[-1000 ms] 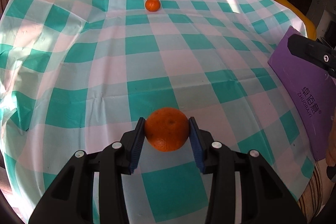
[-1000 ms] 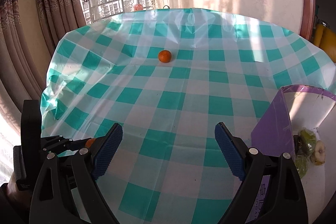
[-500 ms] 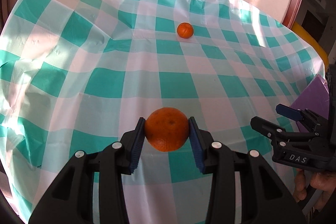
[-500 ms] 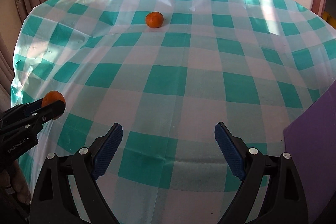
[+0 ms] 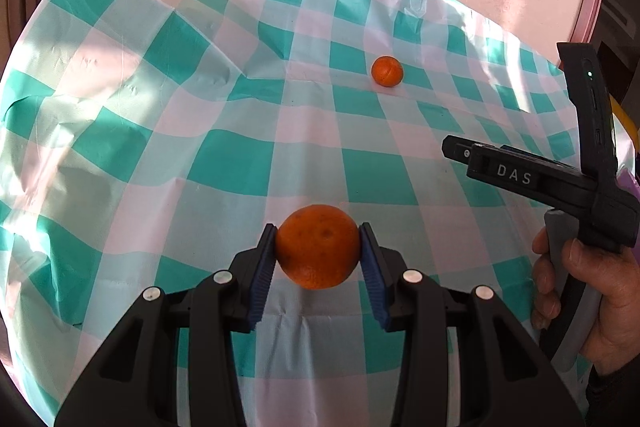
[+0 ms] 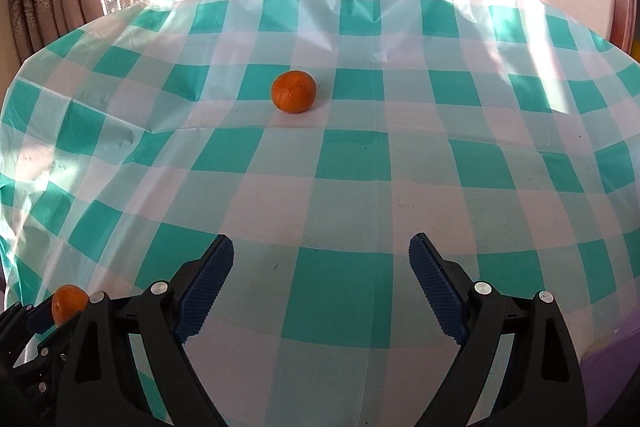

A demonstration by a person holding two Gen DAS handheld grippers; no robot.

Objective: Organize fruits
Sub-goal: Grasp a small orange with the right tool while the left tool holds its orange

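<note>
From the left wrist view, the left hand-held gripper is pinching an orange, blue pads pressed against both its sides, the fruit lifted clear above the checked cloth on the desk. Well ahead of those fingers and a little to the right, a second orange sits alone on the cloth. Off to the right, the right hand-held gripper reaches in from the side, lettering "DAS" on its body, a person's hand wrapped round its grey handle; its spread cannot be told from this angle.

Over to the right wrist view: the right hand-held gripper stands spread wide, nothing between its blue pads, only cloth below. The loose orange lies well ahead of it, slightly left of the centre line, touching nothing else. Down at the lower left, just beside this gripper's left arm, the held orange peeks out, clamped in the left hand-held gripper. A strip of purple shows at the lower right edge; what it is cannot be told here.
</note>
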